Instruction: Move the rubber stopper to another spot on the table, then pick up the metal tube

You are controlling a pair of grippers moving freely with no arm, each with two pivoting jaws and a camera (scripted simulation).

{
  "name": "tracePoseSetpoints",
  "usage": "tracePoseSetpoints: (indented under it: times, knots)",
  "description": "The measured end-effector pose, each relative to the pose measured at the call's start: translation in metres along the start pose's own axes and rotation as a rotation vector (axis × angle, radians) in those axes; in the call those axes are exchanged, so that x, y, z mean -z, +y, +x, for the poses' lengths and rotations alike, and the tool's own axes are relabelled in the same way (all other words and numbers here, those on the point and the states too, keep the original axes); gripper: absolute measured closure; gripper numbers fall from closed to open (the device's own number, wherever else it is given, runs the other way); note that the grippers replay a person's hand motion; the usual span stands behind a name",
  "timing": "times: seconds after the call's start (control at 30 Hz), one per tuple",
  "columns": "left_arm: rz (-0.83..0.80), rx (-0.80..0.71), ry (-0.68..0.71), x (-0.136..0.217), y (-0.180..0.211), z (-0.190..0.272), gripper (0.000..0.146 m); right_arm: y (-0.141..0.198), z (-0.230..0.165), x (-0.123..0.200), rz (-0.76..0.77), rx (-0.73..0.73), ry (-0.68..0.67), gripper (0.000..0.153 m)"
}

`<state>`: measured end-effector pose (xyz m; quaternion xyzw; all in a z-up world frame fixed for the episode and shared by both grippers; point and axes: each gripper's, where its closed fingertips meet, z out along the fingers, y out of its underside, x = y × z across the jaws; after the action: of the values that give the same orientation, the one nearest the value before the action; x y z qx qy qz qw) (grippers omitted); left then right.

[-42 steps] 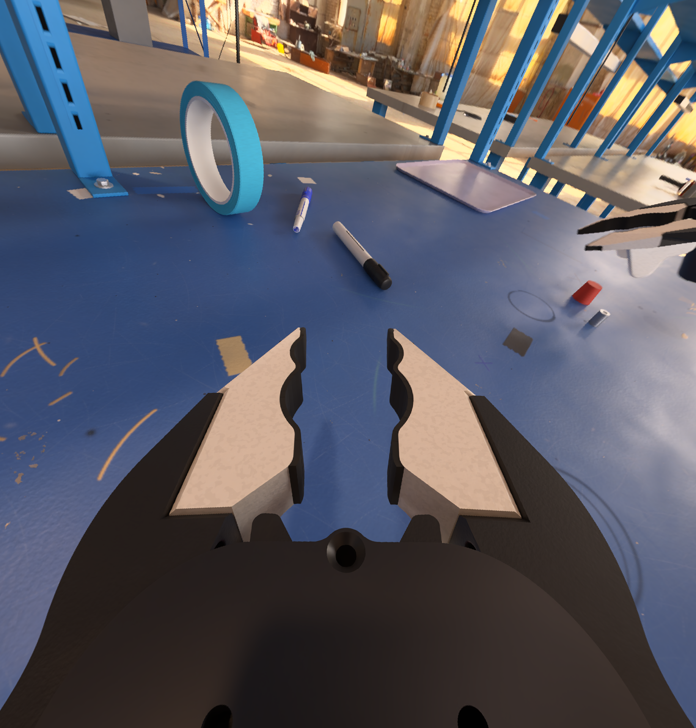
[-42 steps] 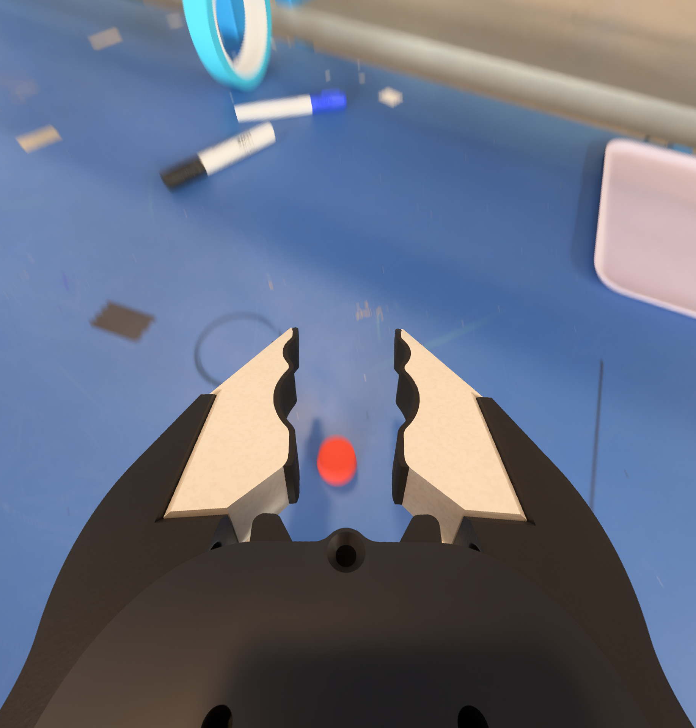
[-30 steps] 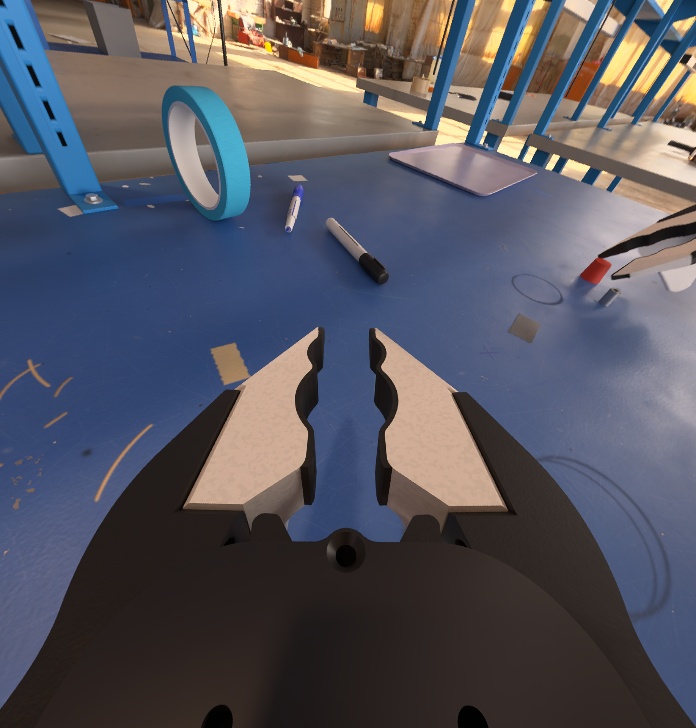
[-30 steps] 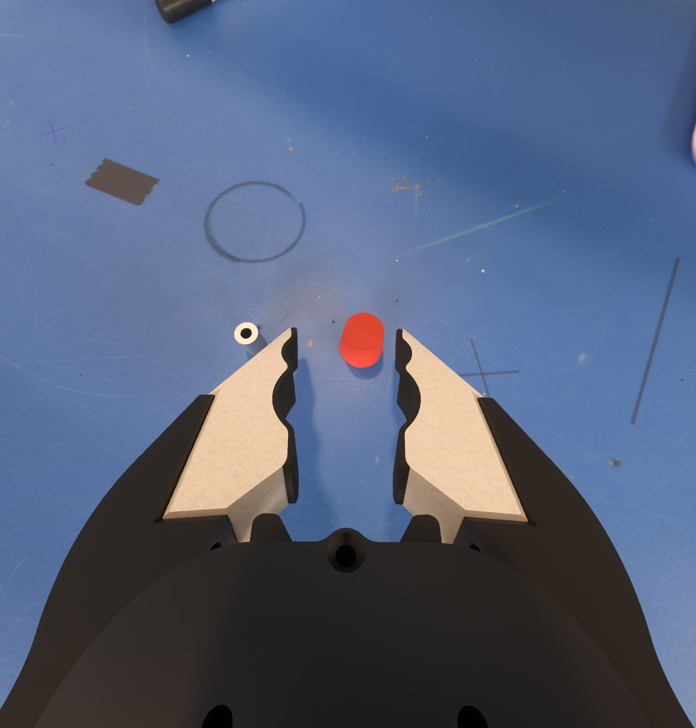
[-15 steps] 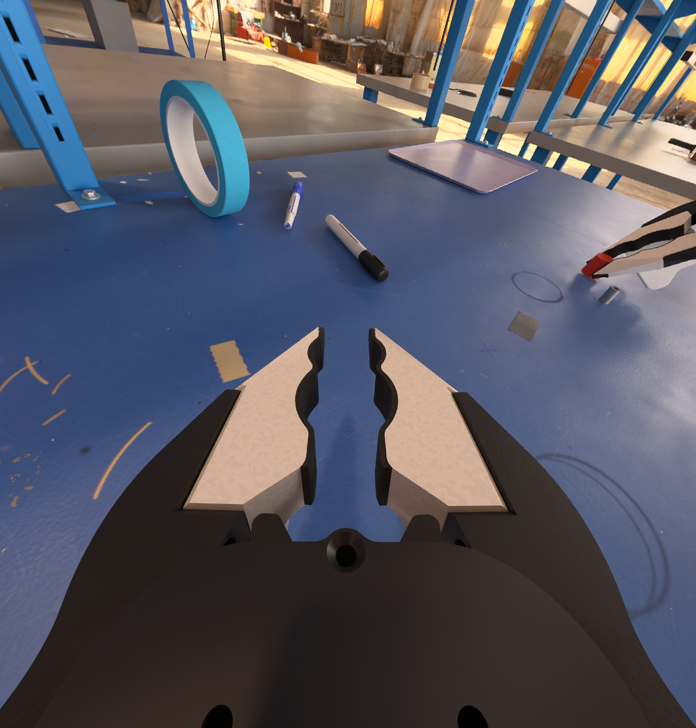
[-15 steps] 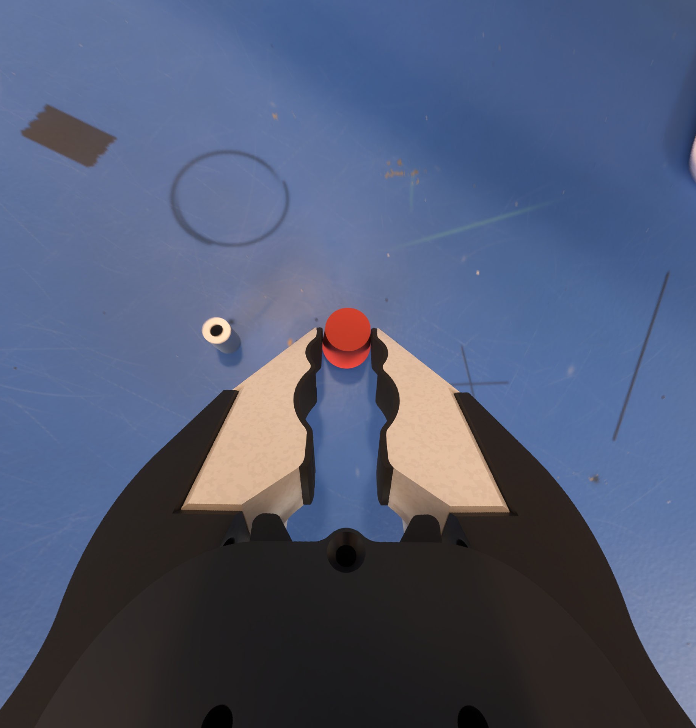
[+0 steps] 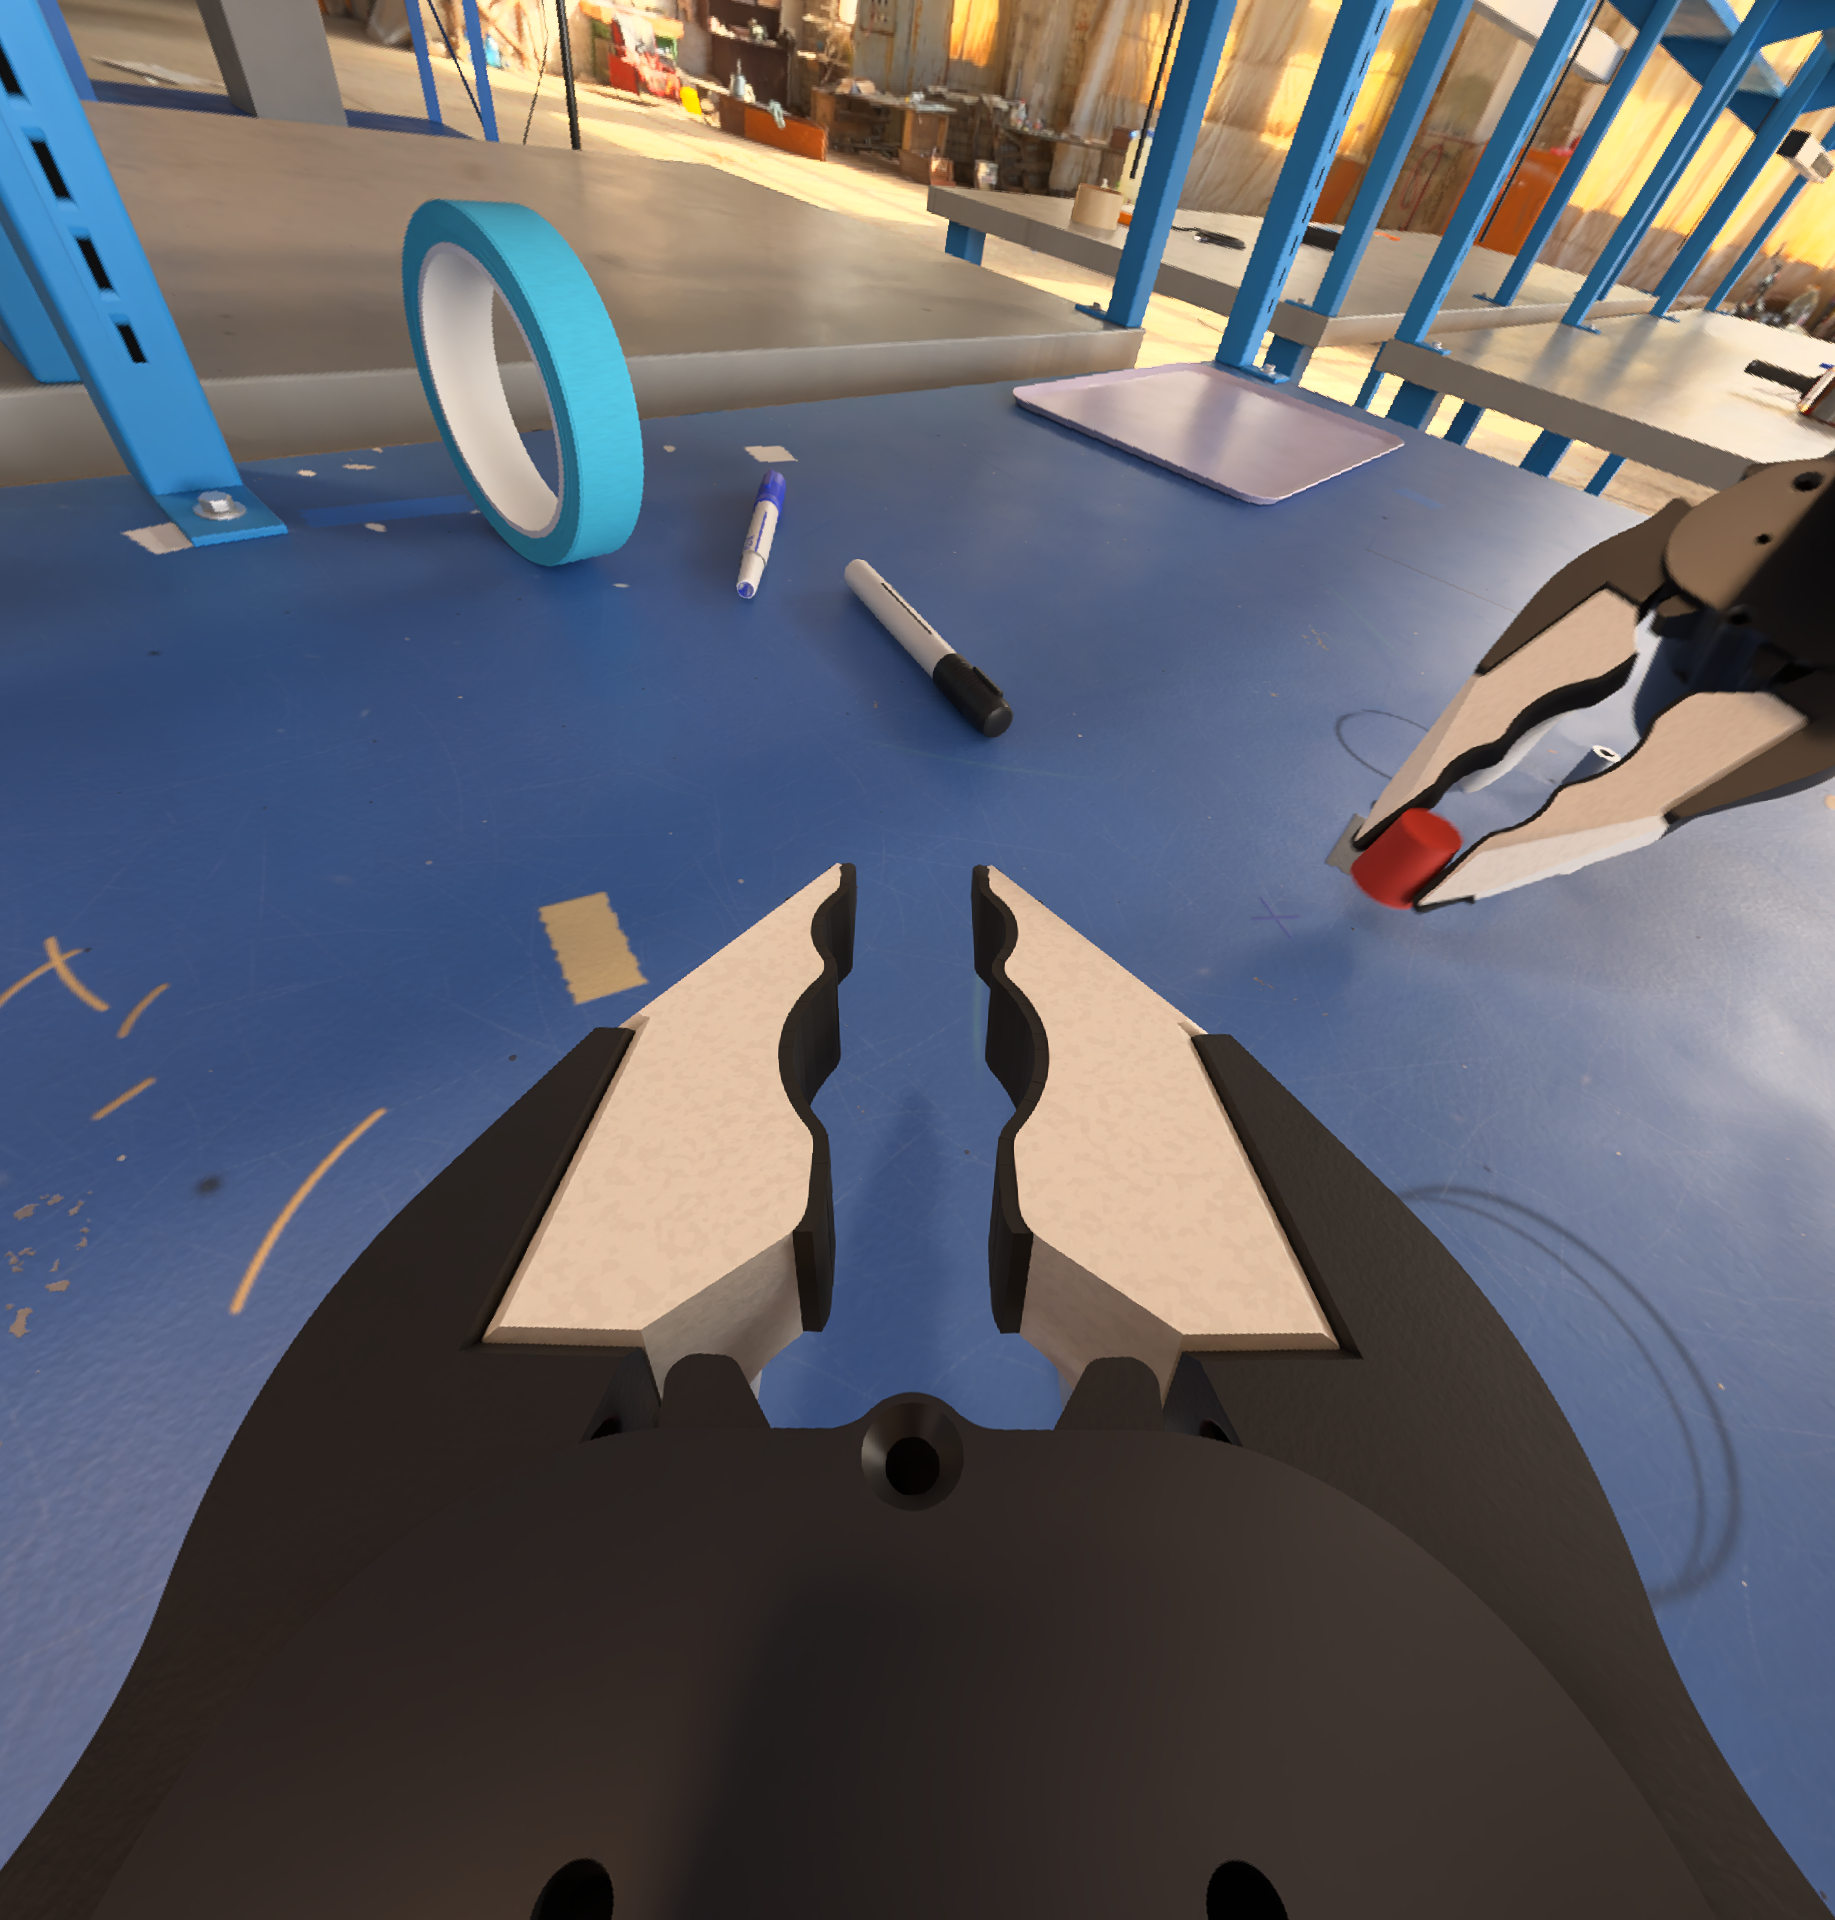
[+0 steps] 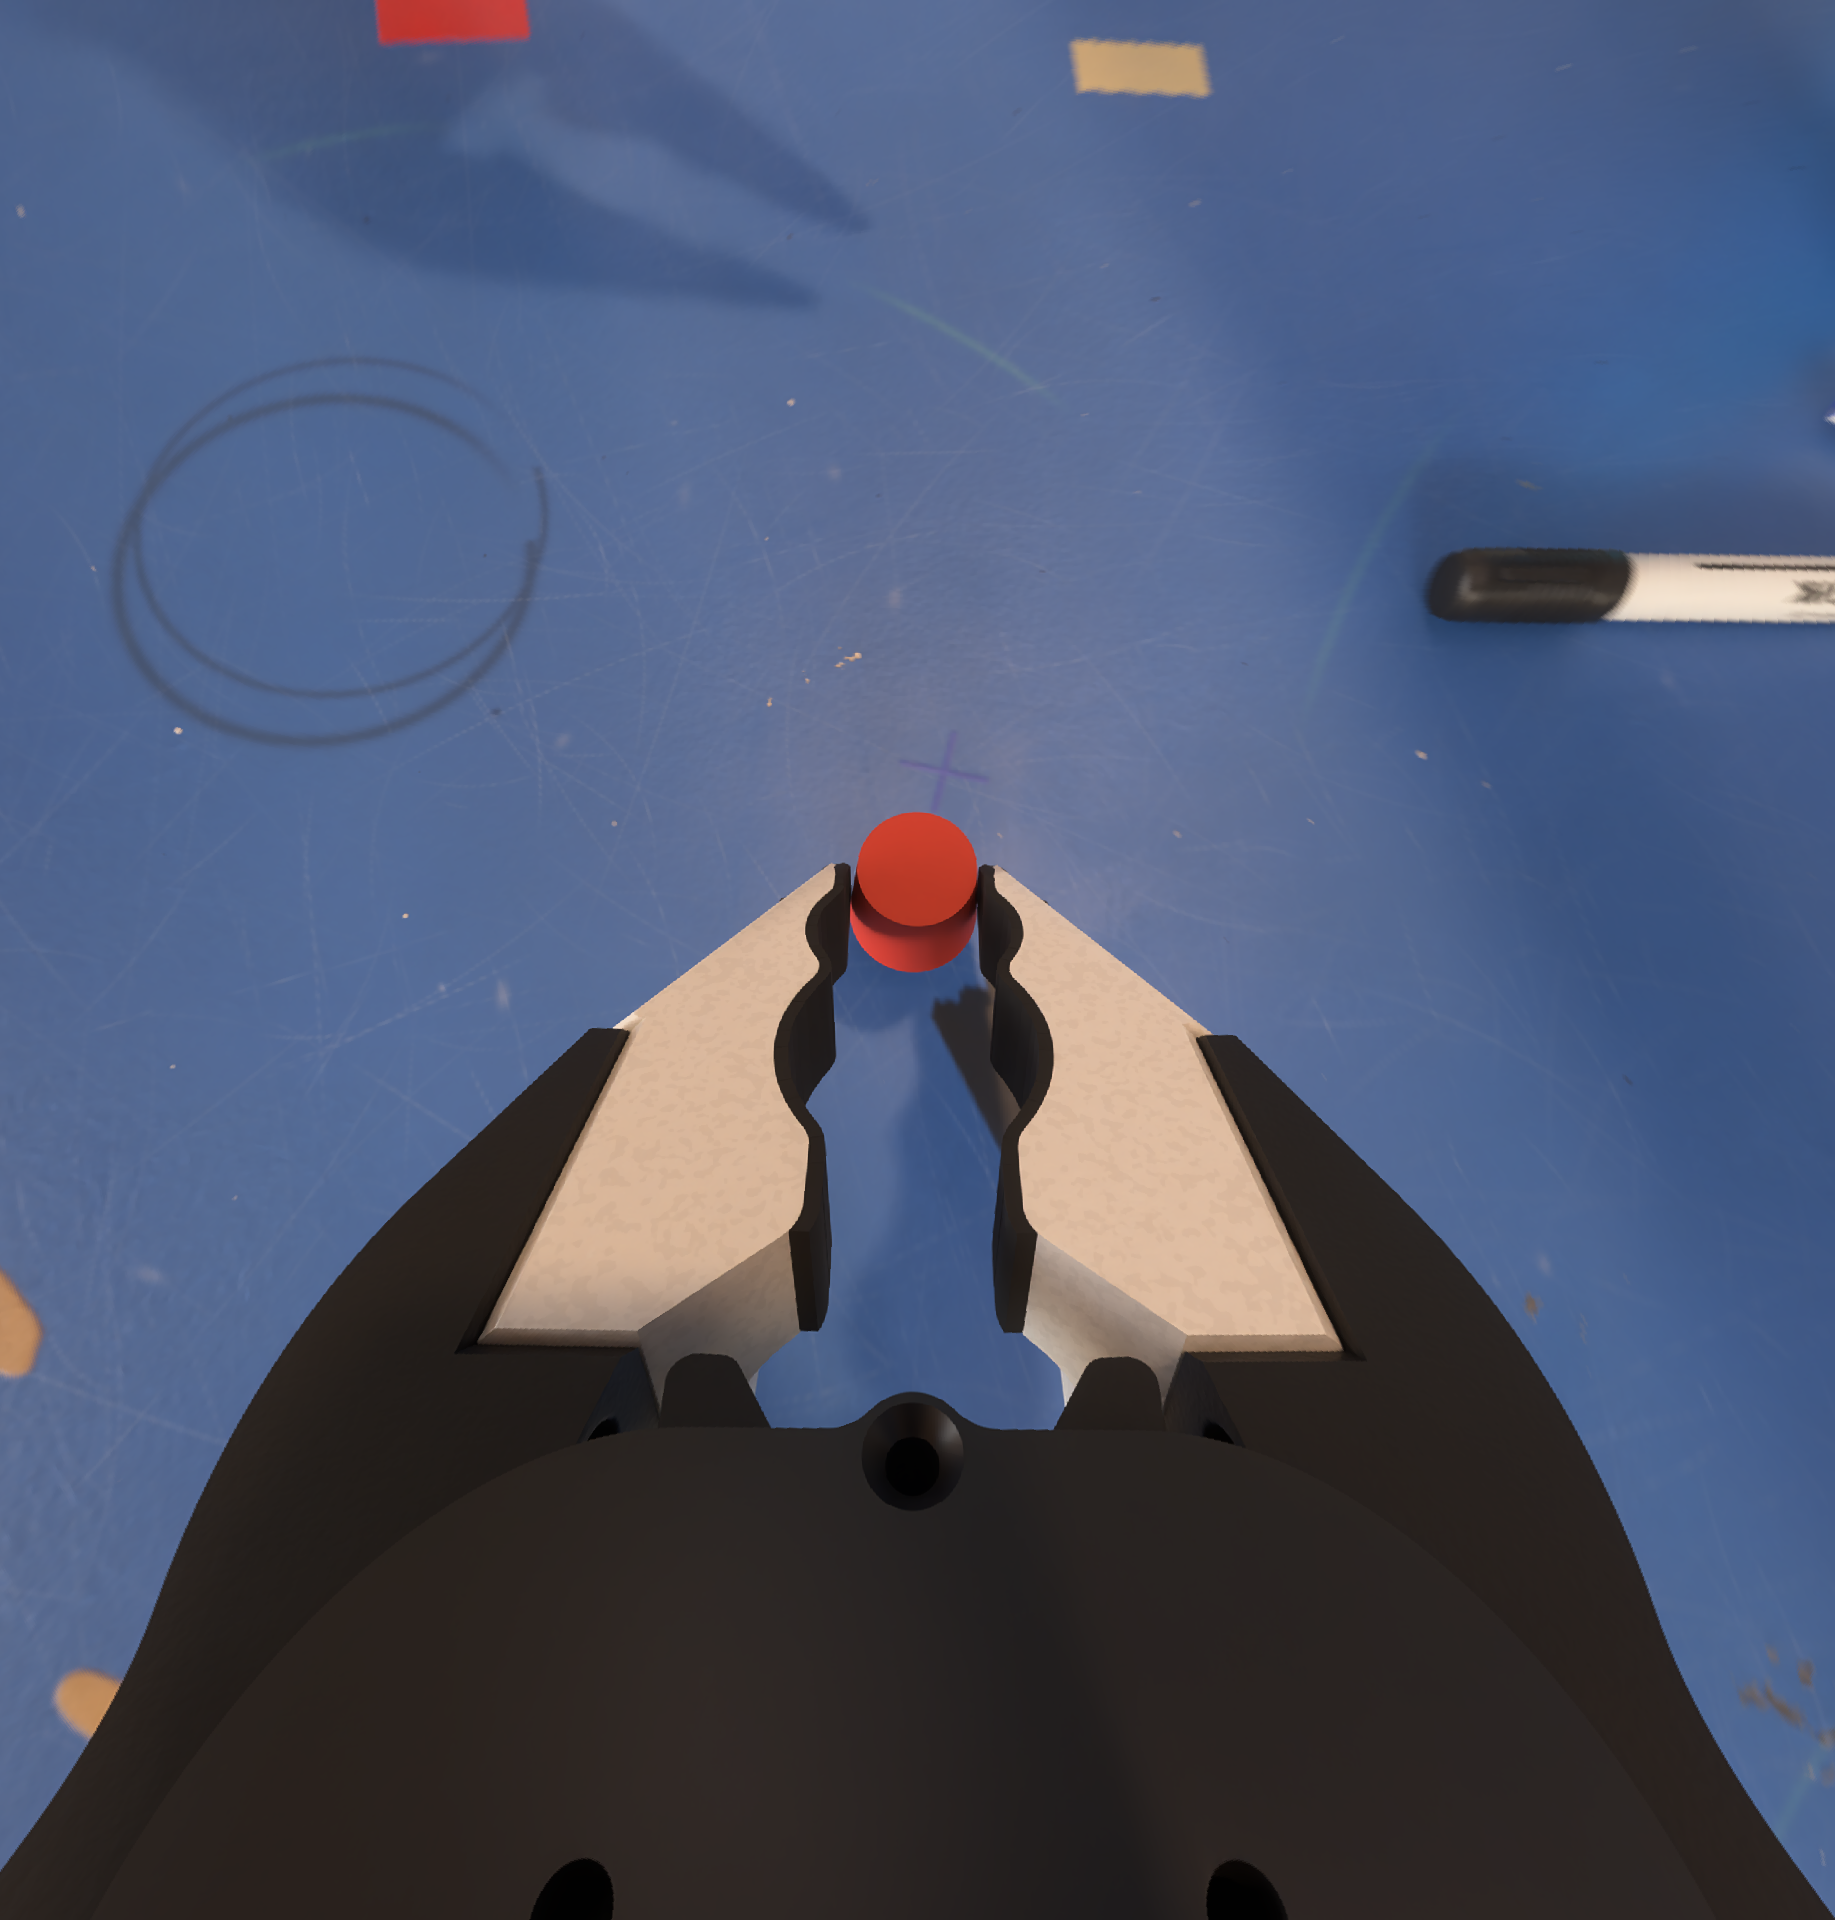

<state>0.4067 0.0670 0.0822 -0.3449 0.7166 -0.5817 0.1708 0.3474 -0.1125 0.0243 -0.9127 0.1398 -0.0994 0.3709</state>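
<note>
The right gripper (image 8: 914, 883) pinches the red rubber stopper (image 8: 914, 889) in its jaws at frame center above the blue table (image 8: 1308, 1039), not yet set down, while the metal tube (image 7: 1597, 766) lies untouched at right and the left gripper (image 7: 913, 883) hovers with jaws narrowly apart, empty.

Warm, bright light floods from the far background, glaring yellow there. The table (image 7: 269, 748) carries soft shadows. The wide-angle lens bends the edges. The marker (image 8: 1661, 587) looks slightly blurred.
</note>
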Motion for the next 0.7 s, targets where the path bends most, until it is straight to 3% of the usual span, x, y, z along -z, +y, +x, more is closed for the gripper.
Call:
tracePoseSetpoints:
  times: [0.17,0.33,0.43,0.6,0.7]
  knots:
    - [0.018,0.028,0.046,0.001,-0.002,0.006,0.124,0.003,-0.005,-0.017,-0.031,0.035,-0.028,0.128]
    - [0.021,0.040,0.054,0.001,-0.003,0.006,0.124,0.005,-0.001,-0.006,-0.004,-0.036,-0.013,0.128]
    - [0.017,0.043,0.057,0.002,-0.002,0.007,0.124,0.022,0.022,0.038,0.060,-0.128,0.096,0.128]
    - [0.004,0.033,0.075,-0.001,0.000,0.011,0.124,0.119,0.083,0.129,0.001,-0.360,0.447,0.128]
    - [-0.011,0.016,0.069,-0.002,0.003,0.011,0.124,0.163,0.089,0.157,-0.053,-0.455,0.531,0.128]
